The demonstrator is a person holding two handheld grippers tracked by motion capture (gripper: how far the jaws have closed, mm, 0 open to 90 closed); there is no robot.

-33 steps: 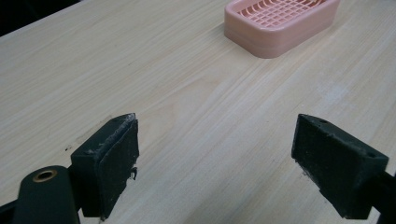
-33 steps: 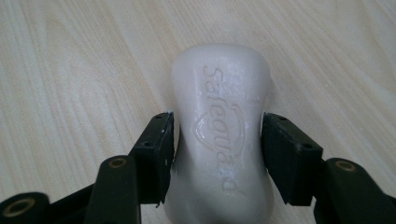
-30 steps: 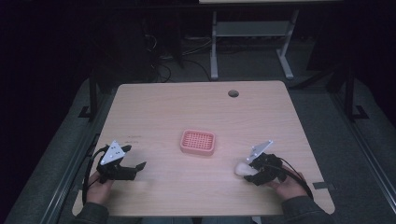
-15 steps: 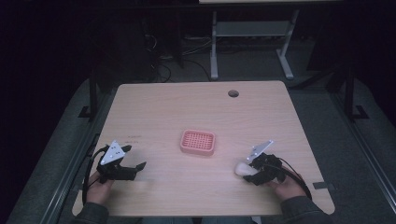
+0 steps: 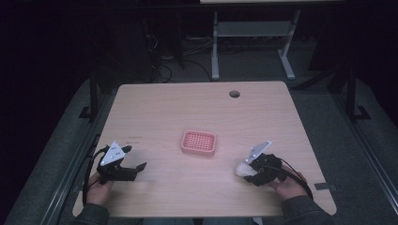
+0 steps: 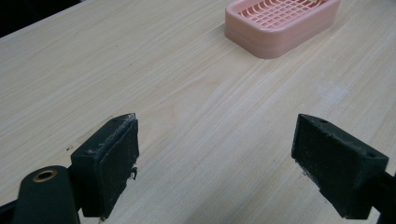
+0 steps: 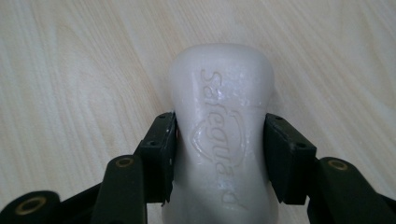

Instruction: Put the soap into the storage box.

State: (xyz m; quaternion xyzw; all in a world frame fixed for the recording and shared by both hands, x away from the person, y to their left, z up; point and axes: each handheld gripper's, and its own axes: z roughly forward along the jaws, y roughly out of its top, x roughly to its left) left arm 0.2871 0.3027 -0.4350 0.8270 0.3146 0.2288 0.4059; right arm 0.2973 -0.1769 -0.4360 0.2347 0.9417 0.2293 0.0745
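A white bar of soap (image 7: 222, 93) with raised lettering lies on the wooden table near its front right (image 5: 243, 169). My right gripper (image 7: 219, 140) is shut on it, one pad pressing each long side; its jaws have just been closing on the bar. From above, the right gripper (image 5: 248, 171) sits low on the table in a person's hand. A pink slotted soap dish (image 5: 198, 142) rests in the middle of the table, apart from the soap. My left gripper (image 5: 135, 157) stands open at the front left, nothing between its pads (image 6: 116, 154), with the dish (image 6: 280, 23) farther ahead.
The light wooden table (image 5: 187, 108) has a round cable hole (image 5: 234, 93) near its far edge. Bare wood separates the dish from both grippers. Beyond the table, a dark floor holds cables and a white desk frame (image 5: 253, 42).
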